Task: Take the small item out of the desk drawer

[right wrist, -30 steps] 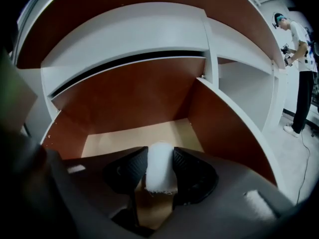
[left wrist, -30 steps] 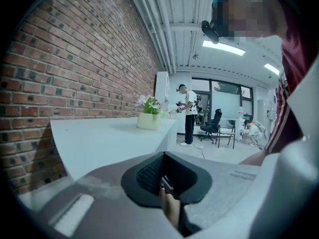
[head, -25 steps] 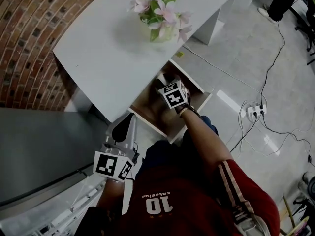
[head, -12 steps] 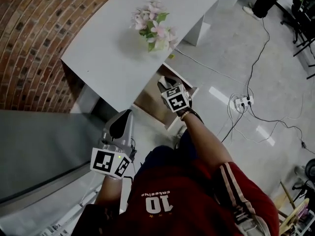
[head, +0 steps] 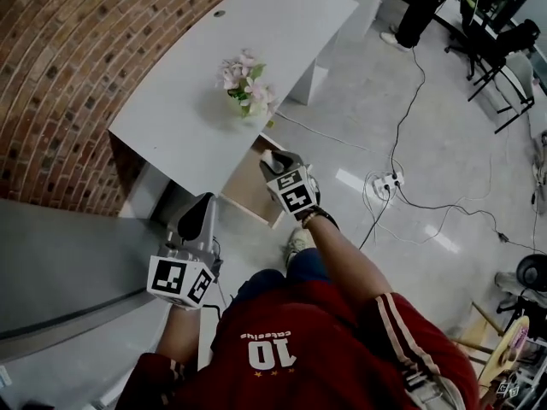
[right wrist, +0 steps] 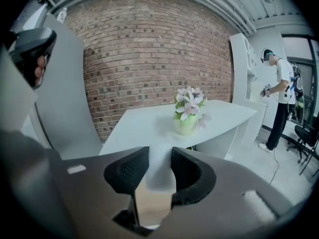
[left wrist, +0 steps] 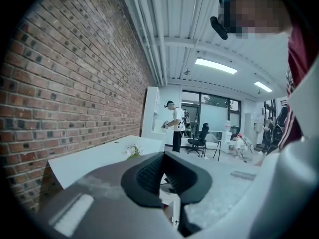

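Small item [right wrist: 158, 176]: not in the drawer [head: 246, 184]. It is out of it and up in the right gripper [head: 273, 156], over the drawer's outer end.
- Grip: the right gripper view shows the two black pads set apart with a pale flat piece filling the gap from pad to pad. Read as the small item, pinched. Its colour runs into the white desk [head: 171, 118] behind, so its top edge is unclear. The tan below it looks like the drawer's floor seen past the jaws.
- Axis: the visible face is taller than wide and lies along the pads, so the long axis follows the line the gripper points along, toward the desk above the drawer.
- Drawer: pulled out from under the desk's long edge. Its tan floor shows no loose thing, though the gripper covers part of it.
- Left gripper [left wrist: 163, 156]: pads pressed together, nothing between them. In the head view it sits well off the drawer's inner left corner, on the person's side.
- Flower pot [head: 244, 92]: on the desk, just beyond the drawer's back end.

Judgement: the right hand is by far the nearer to the drawer and already has the piece. The coming move turns on the bare desk top lying straight ahead beyond the drawer, with the flower pot beside that line.
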{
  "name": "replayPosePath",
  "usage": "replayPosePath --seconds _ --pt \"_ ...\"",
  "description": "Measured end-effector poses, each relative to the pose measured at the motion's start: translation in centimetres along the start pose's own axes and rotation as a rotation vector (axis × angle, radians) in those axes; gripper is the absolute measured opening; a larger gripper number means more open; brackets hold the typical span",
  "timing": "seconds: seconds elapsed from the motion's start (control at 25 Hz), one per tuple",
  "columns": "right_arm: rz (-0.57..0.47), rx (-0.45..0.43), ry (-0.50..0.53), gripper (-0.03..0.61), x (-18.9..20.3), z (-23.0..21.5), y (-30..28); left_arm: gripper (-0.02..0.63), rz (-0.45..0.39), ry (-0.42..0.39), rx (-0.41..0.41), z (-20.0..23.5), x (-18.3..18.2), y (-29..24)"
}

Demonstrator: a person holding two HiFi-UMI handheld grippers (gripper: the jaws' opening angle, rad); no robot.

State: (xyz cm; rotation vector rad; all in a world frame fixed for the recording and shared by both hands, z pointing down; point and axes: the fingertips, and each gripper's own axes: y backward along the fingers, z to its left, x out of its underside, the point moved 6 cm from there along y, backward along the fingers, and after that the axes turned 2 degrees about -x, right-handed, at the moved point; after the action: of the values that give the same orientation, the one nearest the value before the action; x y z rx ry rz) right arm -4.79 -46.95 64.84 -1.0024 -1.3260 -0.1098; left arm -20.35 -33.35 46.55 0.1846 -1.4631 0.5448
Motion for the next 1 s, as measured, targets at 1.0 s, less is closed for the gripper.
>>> replayPosePath --seconds 1.0 --pt "-0.538 -0.019 0.073 0.144 -12.5 16.6 31.1 0.003 -0.162 -0.064 0.112 -7.1 -9.5 15.1"
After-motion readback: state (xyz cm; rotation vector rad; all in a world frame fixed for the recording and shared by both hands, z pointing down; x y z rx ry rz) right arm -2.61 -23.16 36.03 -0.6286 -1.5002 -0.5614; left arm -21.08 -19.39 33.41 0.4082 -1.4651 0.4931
